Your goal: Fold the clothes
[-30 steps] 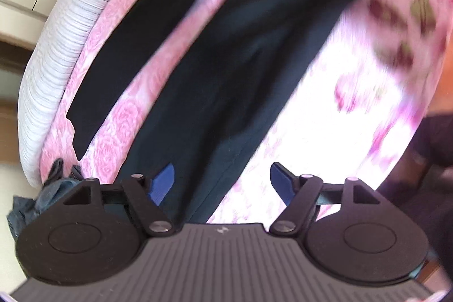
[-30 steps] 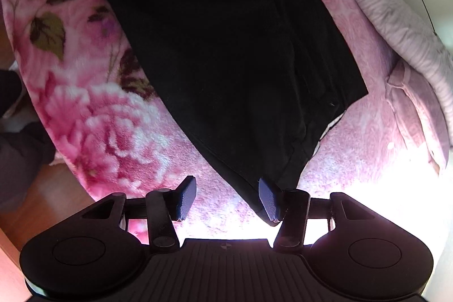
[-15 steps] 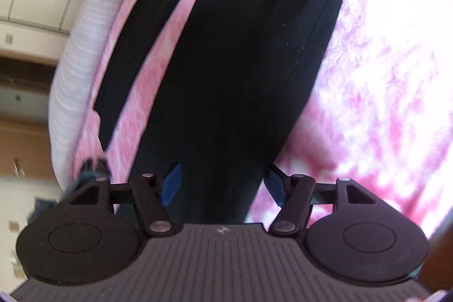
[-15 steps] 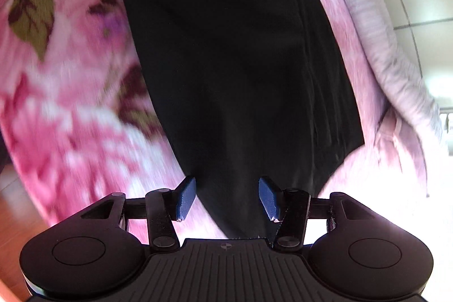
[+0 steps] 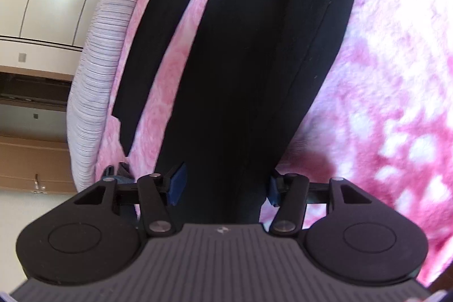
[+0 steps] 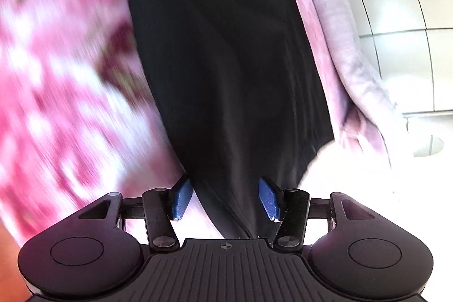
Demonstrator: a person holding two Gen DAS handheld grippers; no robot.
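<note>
I'm looking at the black garment lying stretched out lengthwise on the pink floral blanket, running away from both cameras, with 1 narrower black strip of it lying apart on the left side and a band of pink showing between. In the left wrist view, the near end of the cloth is passing between my left gripper, whose blue pads are standing spread on either side of the fabric, not pinching it. In the right wrist view, the garment is narrowing to a point that is running down between the blue pads of my right gripper, and those fingers are also parted, with gaps showing on both sides of the cloth. The blanket here is blurring badly. Beyond it, a pale ribbed cover is edging the blanket, and a white panelled wall is showing further out.
</note>
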